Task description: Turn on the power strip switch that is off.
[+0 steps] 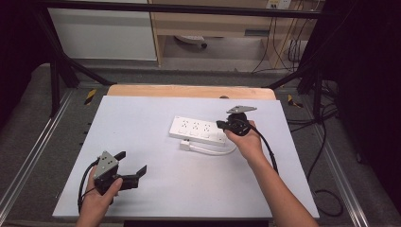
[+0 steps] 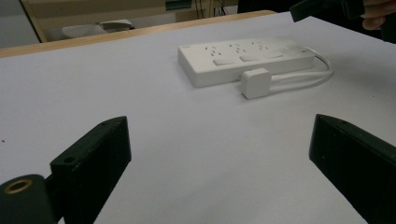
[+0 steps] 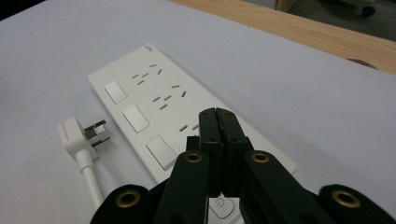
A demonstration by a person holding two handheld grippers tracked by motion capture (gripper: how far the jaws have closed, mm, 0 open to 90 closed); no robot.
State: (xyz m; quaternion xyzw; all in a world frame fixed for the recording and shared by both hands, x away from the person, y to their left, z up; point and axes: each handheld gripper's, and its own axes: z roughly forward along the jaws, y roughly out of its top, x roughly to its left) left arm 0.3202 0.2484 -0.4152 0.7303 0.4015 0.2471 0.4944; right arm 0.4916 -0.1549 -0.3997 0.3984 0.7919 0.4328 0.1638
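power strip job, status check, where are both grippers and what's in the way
Right gripper shut, empty, over the power strip at its switch end. Left gripper open, empty, parked near the table's front. Plug lies loose beside the strip. Nothing blocking.

Right gripper (image 3: pixel 218 116): jaws pressed together, covering the near end of the strip (image 3: pixel 154 105) in right gripper view; the round button there only half seen. Cable (image 3: pixel 88 175) runs off that view's bottom edge. Strip's corner logo too small to read. Left gripper (image 2: pixel 219 154): jaws cut off by bottom & right edges in left gripper view. High view: socket holes too small to make out.
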